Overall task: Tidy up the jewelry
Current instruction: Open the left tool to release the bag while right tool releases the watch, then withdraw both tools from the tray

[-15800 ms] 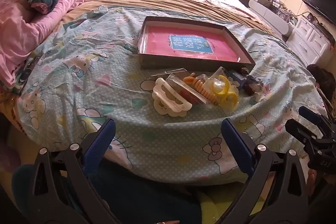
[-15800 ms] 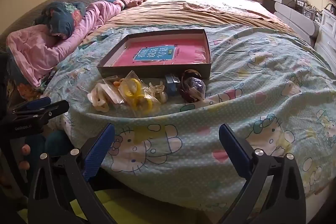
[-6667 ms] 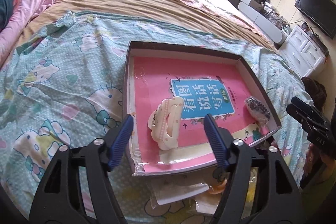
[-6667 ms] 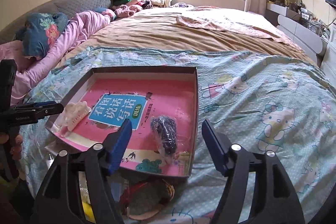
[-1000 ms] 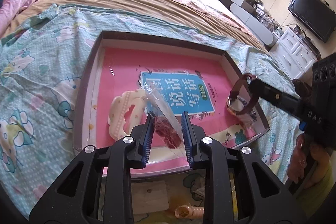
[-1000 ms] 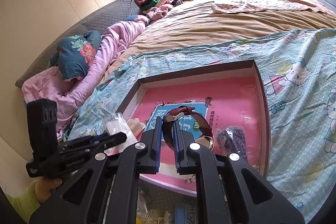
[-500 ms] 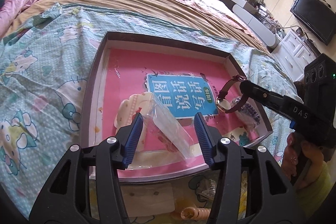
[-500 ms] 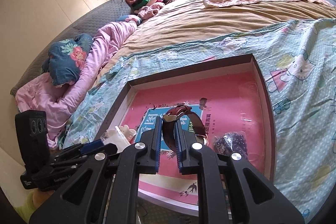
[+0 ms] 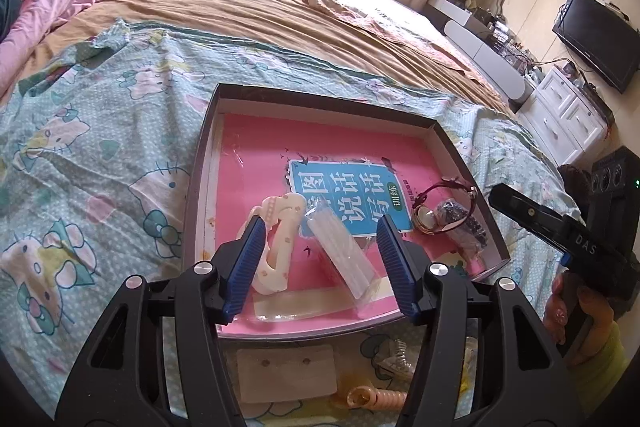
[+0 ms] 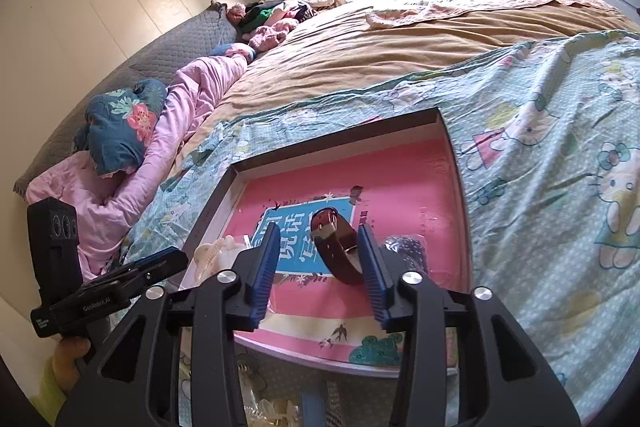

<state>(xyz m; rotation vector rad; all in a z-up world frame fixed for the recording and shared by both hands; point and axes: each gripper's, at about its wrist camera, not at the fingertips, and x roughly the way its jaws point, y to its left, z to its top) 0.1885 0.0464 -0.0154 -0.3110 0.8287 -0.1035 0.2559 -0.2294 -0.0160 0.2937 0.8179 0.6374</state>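
Observation:
A dark box [image 9: 202, 163] with a pink book as its floor lies on the bed. In it lie a cream hair claw [image 9: 276, 239], a clear bag of red bands [image 9: 344, 259], a dark beaded piece in a bag [image 9: 460, 223] and a brown-strap watch [image 9: 434, 211]. My left gripper [image 9: 322, 267] is open above the clear bag. My right gripper [image 10: 318, 267] is open, the watch [image 10: 336, 247] lying between its fingers in the box [image 10: 456, 163]. The hair claw shows in the right wrist view [image 10: 216, 251].
Below the box on the Hello Kitty quilt [image 9: 80, 163] lie a flat card [image 9: 286, 371], an orange coil tie [image 9: 380, 397] and a small clear clip [image 9: 396, 355]. Pink bedding [image 10: 132, 183] lies at the left. A white dresser [image 9: 568, 115] stands right.
My left gripper opened and the clear bag now lies in the box. My right gripper opened and let go of the watch, which rests in the box.

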